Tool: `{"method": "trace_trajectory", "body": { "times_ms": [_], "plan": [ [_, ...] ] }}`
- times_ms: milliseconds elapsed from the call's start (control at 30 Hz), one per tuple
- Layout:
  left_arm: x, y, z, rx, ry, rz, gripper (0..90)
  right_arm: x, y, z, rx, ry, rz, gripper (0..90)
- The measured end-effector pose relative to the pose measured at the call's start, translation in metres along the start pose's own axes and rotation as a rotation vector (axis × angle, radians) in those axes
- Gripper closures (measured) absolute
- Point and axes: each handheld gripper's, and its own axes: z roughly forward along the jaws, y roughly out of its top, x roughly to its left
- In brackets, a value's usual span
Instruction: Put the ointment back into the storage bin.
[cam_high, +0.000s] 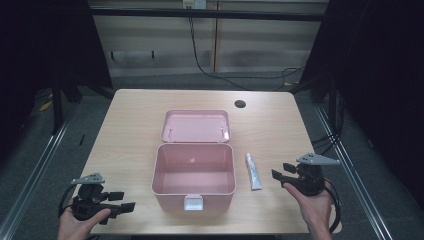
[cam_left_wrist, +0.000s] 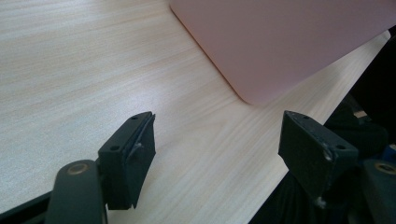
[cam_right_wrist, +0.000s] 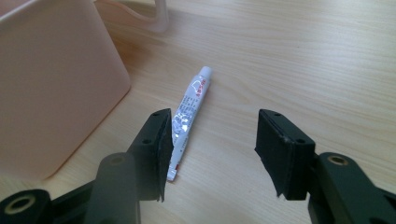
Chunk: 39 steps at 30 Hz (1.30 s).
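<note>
Tube (cam_right_wrist: 189, 112) of ointment or glue, small and white with a white cap and red print, lies flat on the wooden table (cam_high: 130, 135) just to the right of the open pink box (cam_high: 194, 175), its long side running alongside the box wall and not touching it. The step in hand looks like picking it up with the right gripper (cam_high: 283, 174), whose jaws stand wide apart and empty, close to the tube's near end. To do it well, I would bring the jaws across the tube's width near its middle, low enough for the pads to meet its flattened body, and close gently, since a soft tube may squash or slip out sideways. The left gripper (cam_high: 126, 201) rests at the near left corner of the table, jaws also spread and holding nothing, well away from the tube. The high view shows the box's lid (cam_high: 196, 125) thrown back flat behind it, its bare inside and the white latch (cam_high: 193, 202) at the front, while the right gripper view gives the tube's crimped tail beside the left jaw and its cap pointing away.
</note>
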Motion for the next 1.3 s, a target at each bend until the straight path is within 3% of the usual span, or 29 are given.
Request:
{"method": "trace_trajectory", "body": {
  "times_ms": [200,433,600,667,833,1167,1300],
  "plan": [
    [0.000,0.000,0.001,0.007,0.003,0.000,27.1,0.009,0.004,0.008,0.078,-0.002,-0.021,56.1],
    [0.000,-0.001,0.002,0.012,0.005,0.004,27.2,0.012,0.016,0.016,0.168,0.027,0.017,59.5],
    [0.000,-0.001,0.002,0.013,0.007,0.003,27.2,0.017,0.025,0.023,0.215,0.045,0.005,59.7],
    [0.000,-0.001,0.002,0.012,0.006,0.004,27.2,0.018,0.030,0.025,0.260,0.062,0.025,59.5],
    [0.000,-0.001,0.002,0.012,0.005,0.004,27.2,0.017,0.039,0.031,0.305,0.088,0.050,56.1],
    [0.001,-0.001,0.002,0.012,0.006,0.003,27.2,0.023,0.057,0.048,0.426,0.092,0.044,53.9],
    [0.000,-0.001,0.002,0.010,0.001,0.004,27.2,0.025,0.065,0.056,0.460,0.089,0.073,53.9]
  ]
}}
